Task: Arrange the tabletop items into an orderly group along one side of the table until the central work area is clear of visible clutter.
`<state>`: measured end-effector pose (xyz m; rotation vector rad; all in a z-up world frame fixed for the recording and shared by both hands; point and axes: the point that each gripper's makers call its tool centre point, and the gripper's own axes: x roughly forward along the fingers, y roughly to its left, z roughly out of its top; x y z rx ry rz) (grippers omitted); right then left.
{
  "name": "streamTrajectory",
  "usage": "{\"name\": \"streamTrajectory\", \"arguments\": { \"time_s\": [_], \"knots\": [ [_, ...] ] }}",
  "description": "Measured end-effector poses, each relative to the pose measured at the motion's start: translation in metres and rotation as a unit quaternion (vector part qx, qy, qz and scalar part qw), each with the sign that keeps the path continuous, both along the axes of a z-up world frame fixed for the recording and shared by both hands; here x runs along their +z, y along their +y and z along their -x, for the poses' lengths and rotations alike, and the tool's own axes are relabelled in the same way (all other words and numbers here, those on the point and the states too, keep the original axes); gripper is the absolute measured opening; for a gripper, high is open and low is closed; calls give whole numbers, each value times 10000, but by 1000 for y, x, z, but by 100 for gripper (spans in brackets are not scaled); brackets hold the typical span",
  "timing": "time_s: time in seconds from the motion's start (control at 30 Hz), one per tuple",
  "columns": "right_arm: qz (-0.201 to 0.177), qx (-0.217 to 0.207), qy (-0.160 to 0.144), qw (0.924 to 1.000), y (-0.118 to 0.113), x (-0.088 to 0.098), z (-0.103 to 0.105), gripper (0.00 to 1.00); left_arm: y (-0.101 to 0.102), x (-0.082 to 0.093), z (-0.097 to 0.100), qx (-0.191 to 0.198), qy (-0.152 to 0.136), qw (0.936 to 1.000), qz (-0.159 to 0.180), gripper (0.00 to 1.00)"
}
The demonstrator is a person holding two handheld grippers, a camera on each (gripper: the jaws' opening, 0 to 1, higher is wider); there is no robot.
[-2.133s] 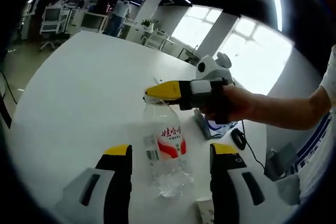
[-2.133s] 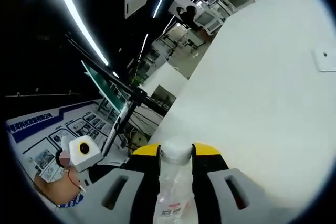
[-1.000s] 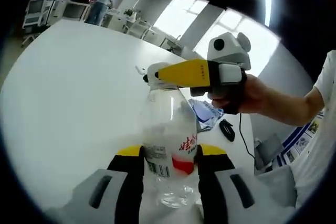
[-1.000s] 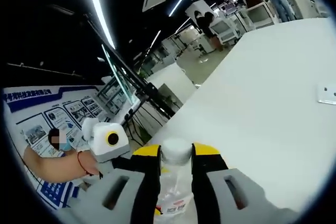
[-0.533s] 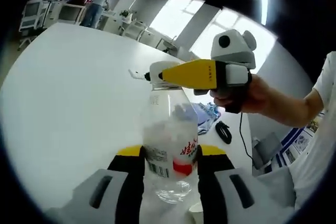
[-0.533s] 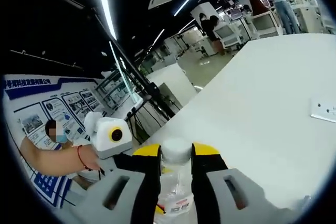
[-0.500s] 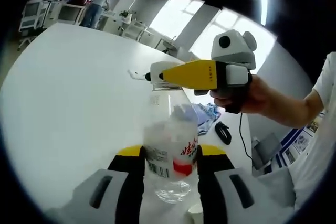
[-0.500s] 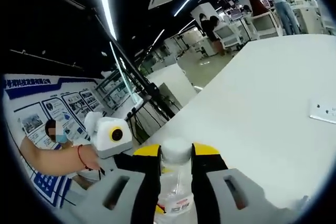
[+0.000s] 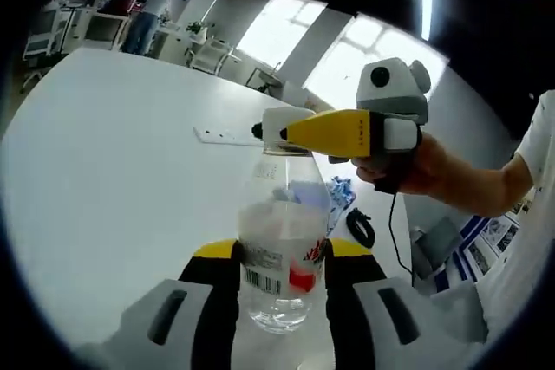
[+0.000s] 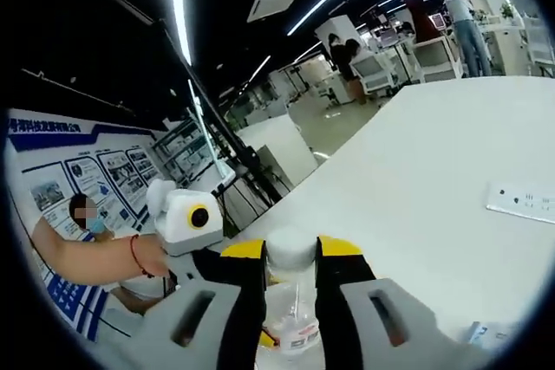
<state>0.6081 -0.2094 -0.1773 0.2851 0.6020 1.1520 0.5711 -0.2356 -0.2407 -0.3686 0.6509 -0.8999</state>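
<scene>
A clear plastic water bottle with a red-and-white label stands upright between the two yellow-tipped jaws of the left gripper, which press against its sides around the label, so the left gripper is closed on the bottle's body. In the left gripper view the right gripper reaches in from the right, held in a person's hand, with its yellow jaws closed on the bottle's white cap. In the right gripper view the same cap sits clamped between the jaws of the right gripper, with the bottle's neck dropping away below it. The bottle is over the white counter. Behind the bottle on the counter lies a white power strip, and to the right of the bottle sit a crumpled blue-and-white wrapper and a black computer mouse with its cord. In the right gripper view the power strip lies to the right of the bottle.
</scene>
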Motion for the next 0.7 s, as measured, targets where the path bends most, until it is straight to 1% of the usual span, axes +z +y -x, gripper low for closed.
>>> {"name": "streamTrajectory", "arguments": {
  "time_s": [0.2,0.4,0.7],
  "knots": [
    [-34,-88,-133,9999,-10,13,-4,18,-10,12,-5,-98,-141,9998,24,37],
    [70,-171,-452,9988,-19,24,-8,18,-20,21,-12,-263,-315,9992,31,37],
    [130,-355,-776,9963,-28,32,-13,18,-29,26,-20,-509,-523,9973,-67,37]
  ]
}}
